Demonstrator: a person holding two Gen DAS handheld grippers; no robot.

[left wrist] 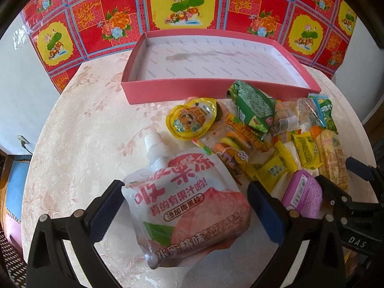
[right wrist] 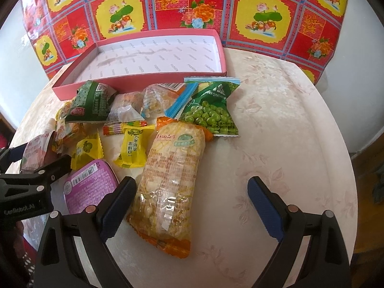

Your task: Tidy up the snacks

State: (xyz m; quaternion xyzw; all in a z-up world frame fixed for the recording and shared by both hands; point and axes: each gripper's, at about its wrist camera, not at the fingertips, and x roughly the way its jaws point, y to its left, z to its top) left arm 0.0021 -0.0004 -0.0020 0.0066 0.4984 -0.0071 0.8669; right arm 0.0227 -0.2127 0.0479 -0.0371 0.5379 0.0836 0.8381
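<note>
Snacks lie heaped on my round table [left wrist: 72, 144], just in front of the pink box [left wrist: 216, 91], whose white inside holds none of them. Through my left wrist camera, my left gripper [left wrist: 184, 206] has its fingers spread on either side of the peach jelly pouch [left wrist: 187, 204]; the left pad touches the pouch's edge, the right one sits just clear, so nothing is clamped. A yellow jelly cup [left wrist: 192, 120] and a purple tub [left wrist: 302, 194] lie near.

Through my right wrist camera, my right gripper [right wrist: 192, 206] is spread wide. The long corn-puff pack [right wrist: 170, 180] lies beside its left finger, untouched. The green pea bag [right wrist: 211, 112] sits beyond, near the box [right wrist: 144, 81].
</note>
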